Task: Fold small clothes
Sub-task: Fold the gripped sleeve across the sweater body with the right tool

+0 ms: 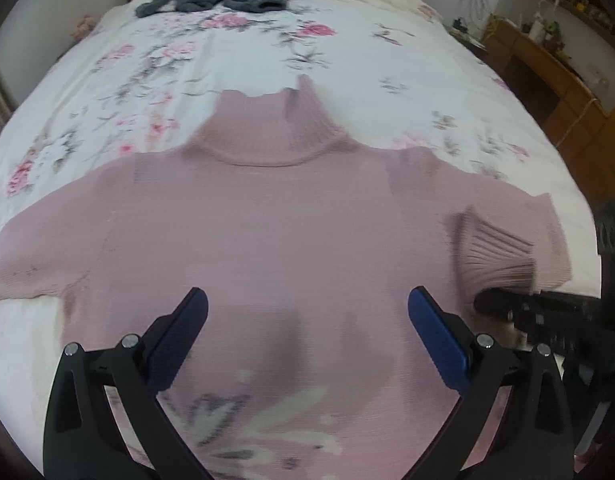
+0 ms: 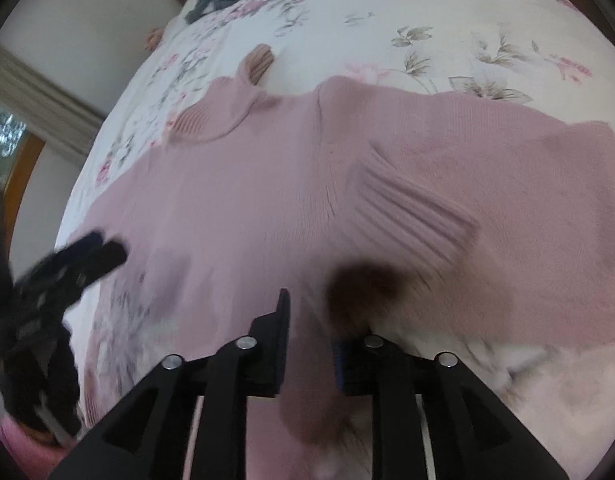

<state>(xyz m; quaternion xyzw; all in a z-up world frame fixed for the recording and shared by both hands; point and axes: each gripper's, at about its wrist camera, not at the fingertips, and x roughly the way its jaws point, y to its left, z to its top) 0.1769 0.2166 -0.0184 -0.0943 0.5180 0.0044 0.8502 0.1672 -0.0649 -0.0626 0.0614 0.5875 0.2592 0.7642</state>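
Left hand-held gripper (image 1: 307, 312) gapes empty over the pink sweater (image 1: 267, 220). Right hand-held gripper (image 2: 309, 320) is nearly closed; whether it pinches knit is unclear. Risk: the folded-in sleeve cuff (image 2: 407, 204) may slip and unfold.

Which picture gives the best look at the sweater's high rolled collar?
The left wrist view: the collar of the pink sweater sits centred and whole, facing the camera. The right wrist view shows it off to the side, skewed and smaller.
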